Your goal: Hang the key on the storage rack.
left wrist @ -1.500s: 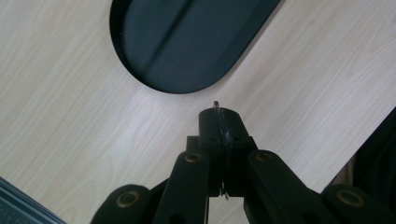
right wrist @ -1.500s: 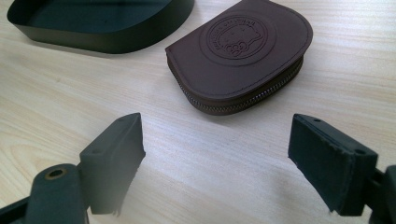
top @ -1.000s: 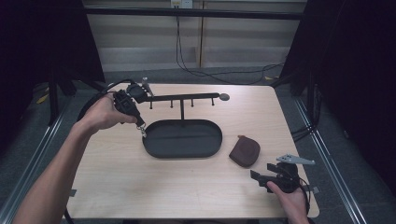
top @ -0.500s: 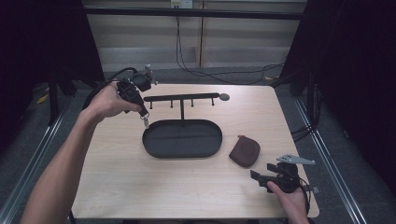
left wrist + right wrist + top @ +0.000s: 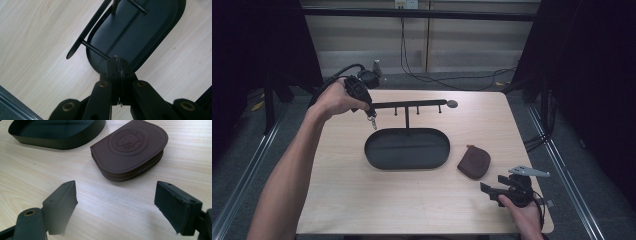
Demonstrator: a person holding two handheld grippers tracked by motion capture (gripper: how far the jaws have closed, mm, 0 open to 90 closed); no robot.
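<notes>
Keys [image 5: 372,121] hung from the left gripper [image 5: 368,111] in the high view, beside the left end of the black rack [image 5: 409,105] with its row of pegs, above the oval tray [image 5: 407,148]. The jaws were pressed together on the key ring, probably so it could be hooked onto a peg (the nearest one stood just to its right). The right gripper [image 5: 490,190] rested low at the table's [image 5: 337,200] near right corner, well apart from the keys, with a brown pouch [image 5: 474,161] just ahead of it.

From the left gripper view, the closed jaws pinched thin metal [image 5: 118,65] at their tips, and the rack's arm [image 5: 87,30] and a peg [image 5: 95,50] lay just beyond them, over the tray [image 5: 140,30].

From the right gripper view, the jaws stood spread wide with nothing between them; the zipped pouch [image 5: 130,147] lay ahead on the bare wood, seemingly waiting its turn.
</notes>
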